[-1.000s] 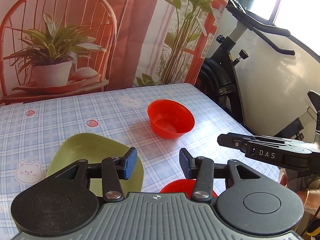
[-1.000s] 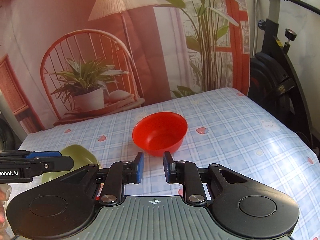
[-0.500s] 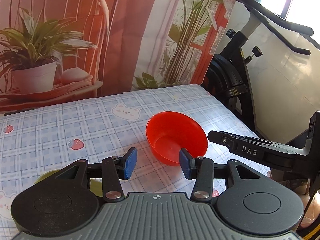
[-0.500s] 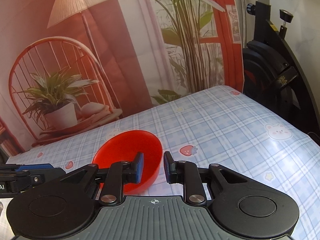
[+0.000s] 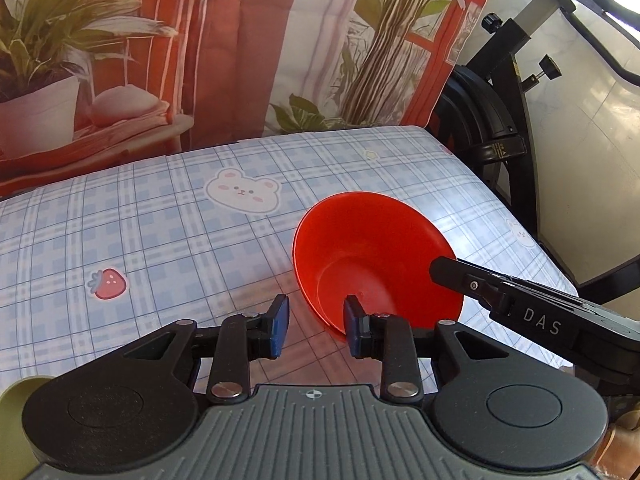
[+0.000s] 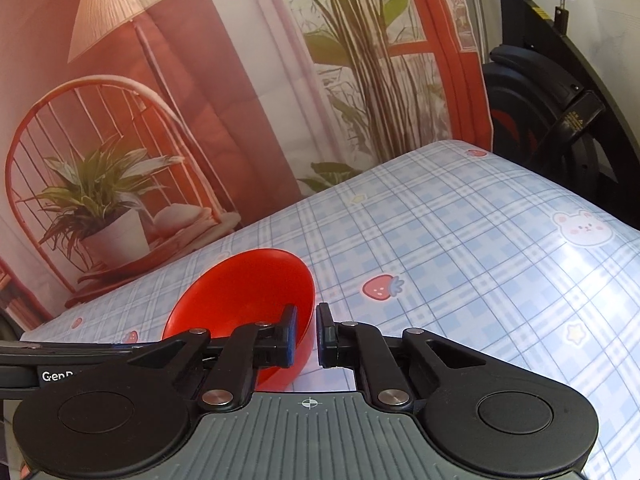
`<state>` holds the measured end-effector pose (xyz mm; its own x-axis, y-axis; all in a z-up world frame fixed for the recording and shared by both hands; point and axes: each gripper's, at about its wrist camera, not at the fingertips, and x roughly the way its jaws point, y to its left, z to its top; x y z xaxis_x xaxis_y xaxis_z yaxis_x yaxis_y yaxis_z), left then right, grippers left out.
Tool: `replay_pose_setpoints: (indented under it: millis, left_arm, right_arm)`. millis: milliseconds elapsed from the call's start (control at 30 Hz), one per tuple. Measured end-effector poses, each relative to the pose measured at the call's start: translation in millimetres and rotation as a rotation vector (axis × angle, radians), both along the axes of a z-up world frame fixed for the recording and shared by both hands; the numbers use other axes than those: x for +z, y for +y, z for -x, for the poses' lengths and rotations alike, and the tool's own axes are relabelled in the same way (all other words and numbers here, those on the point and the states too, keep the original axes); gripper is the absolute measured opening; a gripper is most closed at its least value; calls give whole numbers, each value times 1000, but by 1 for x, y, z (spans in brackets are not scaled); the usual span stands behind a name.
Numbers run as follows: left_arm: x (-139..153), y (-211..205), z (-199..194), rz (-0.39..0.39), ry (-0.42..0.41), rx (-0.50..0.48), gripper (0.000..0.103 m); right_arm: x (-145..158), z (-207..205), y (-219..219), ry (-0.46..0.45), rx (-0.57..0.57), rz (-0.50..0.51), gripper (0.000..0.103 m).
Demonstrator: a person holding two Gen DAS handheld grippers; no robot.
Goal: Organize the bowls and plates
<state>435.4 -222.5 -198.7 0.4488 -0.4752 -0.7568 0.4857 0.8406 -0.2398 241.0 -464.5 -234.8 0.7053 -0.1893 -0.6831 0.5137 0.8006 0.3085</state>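
Observation:
A red bowl (image 5: pixel 376 256) stands on the plaid tablecloth; it also shows in the right wrist view (image 6: pixel 244 300). My left gripper (image 5: pixel 314 326) is open, its jaws straddling the bowl's near-left rim, right finger inside the bowl. My right gripper (image 6: pixel 306 334) is narrowly open, its jaws straddling the bowl's right rim with the left finger inside; I see no contact. The right gripper's finger (image 5: pixel 500 294) reaches the bowl's right rim in the left wrist view. A green plate's edge (image 5: pixel 12 404) shows at lower left.
The table (image 5: pixel 160 220) ends at the right, near a black exercise bike (image 5: pixel 492 128). A printed backdrop (image 6: pixel 200 80) hangs behind the far edge.
Both grippers moved forward and down to the red bowl, which now lies between their fingers. The green plate and a second red bowl slid out of the left view.

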Motion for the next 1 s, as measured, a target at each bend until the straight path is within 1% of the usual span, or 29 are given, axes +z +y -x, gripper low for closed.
replay_pose_setpoints:
  millis: [33,67,133,333,667,800,1000]
  left_arm:
    - [0,0,1,5,-3,-3,20]
    - [2,0,1,1,-8,-4,18]
    - [5,-1,4,-13,-21,-6,18]
    - [18,5,13,-1,-32,-4,18]
    - [45,19,45,9,-85,-2,18]
    - [54,27,62,2,-111,-3,19]
    - [61,43,82,19,-115,0,19]
  right_arm:
    - [0,0,1,-1,-1,-1,8]
    - [2,0,2,1,-5,1,8]
    - [4,2,4,-4,-8,3,7]
    - [20,9,12,-29,-12,6,7]
    - [52,31,38,-66,-15,12,7]
    - [63,41,53,-73,-7,20,8]
    - [76,56,74,-78,3,25,8]
